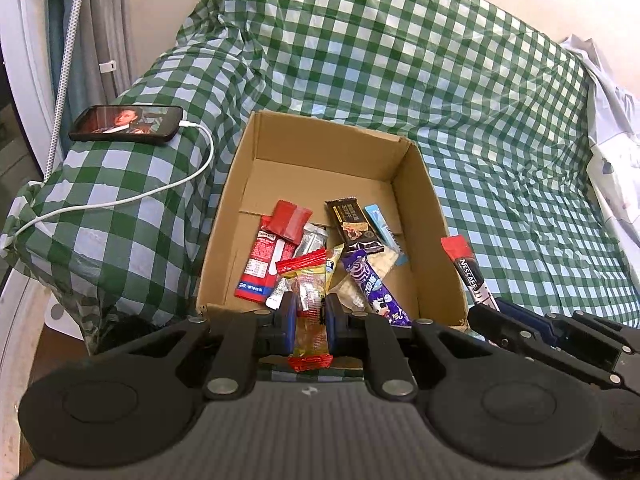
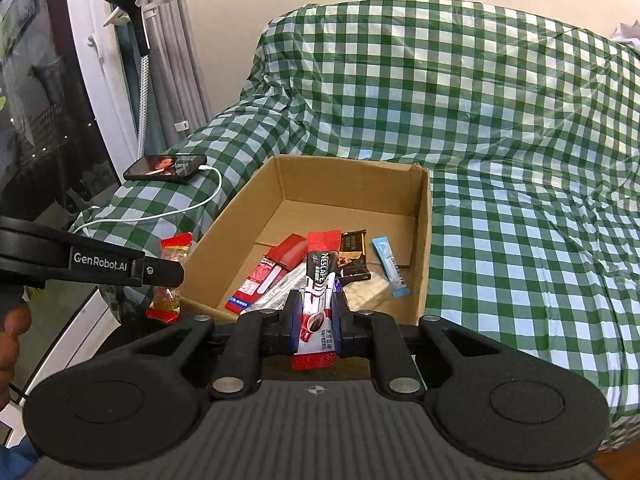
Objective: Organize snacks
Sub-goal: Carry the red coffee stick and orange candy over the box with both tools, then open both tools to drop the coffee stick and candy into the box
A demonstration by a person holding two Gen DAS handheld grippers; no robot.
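Observation:
An open cardboard box (image 1: 420, 200) (image 2: 424, 216) sits on a green checked cloth and holds several snack packets. My left gripper (image 1: 310, 312) is shut on a clear yellow candy packet with red ends (image 1: 310, 332), held over the box's near edge. The same candy packet (image 2: 170, 276) shows in the right wrist view, in the left gripper (image 2: 160, 274). My right gripper (image 2: 316, 316) is shut on a red Nescafe coffee stick (image 2: 318, 280), upright above the box's near wall. In the left wrist view the coffee stick (image 1: 464, 264) rises from the right gripper (image 1: 490, 306) at the box's right corner.
A phone (image 1: 126, 124) (image 2: 166, 168) with a white charging cable (image 1: 160, 192) lies on the cloth left of the box. In the box lie a red packet (image 1: 260, 264), a dark chocolate bar (image 1: 352, 220) and a purple bar (image 1: 372, 288). Checked cloth (image 2: 520, 160) stretches right. A person's hand (image 2: 12, 336) shows at left.

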